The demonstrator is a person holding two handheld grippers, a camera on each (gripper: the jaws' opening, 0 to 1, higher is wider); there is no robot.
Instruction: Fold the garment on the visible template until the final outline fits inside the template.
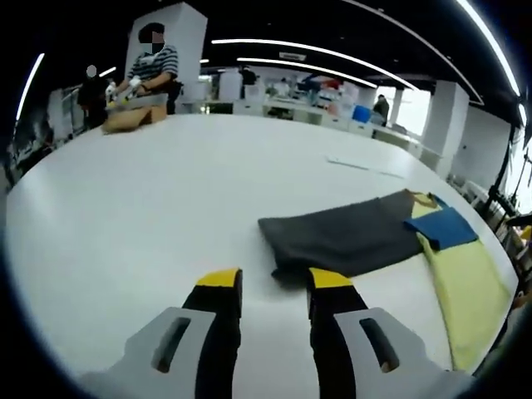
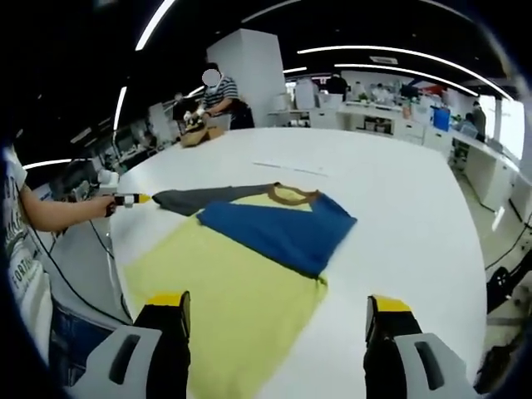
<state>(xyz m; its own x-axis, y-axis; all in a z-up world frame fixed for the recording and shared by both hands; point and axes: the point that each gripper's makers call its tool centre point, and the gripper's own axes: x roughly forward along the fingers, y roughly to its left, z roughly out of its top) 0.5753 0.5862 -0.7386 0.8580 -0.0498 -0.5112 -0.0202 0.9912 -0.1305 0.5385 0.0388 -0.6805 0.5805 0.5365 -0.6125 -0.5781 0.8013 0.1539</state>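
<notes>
A: Left tongs first. State?

B: Spread a little, yellow tips apart, nothing pinched. They hovered just short of the grey sleeve's cuff end.

A: And the right tongs?

B: Spread wide, empty, above the yellow hem of the shirt, which ran under them.

A: Where did the shirt lie?

B: Flat on the white surface, near the person's edge. Yellow body, brown collar at the far end. The blue sleeve lay folded across the chest. The grey sleeve stretched straight out sideways, its long axis pointing at the left tongs; in the right gripper view the left tongs sat at its tip.

A: Any template marked?

B: Couldn't make one out.

A: Which hand takes the next fold?

B: My judgement: the left, nearest the cuff. Pinch it and carry it across toward the blue sleeve.

A: Else?

B: Another person worked with brown cloth at the far end, well apart.
</notes>
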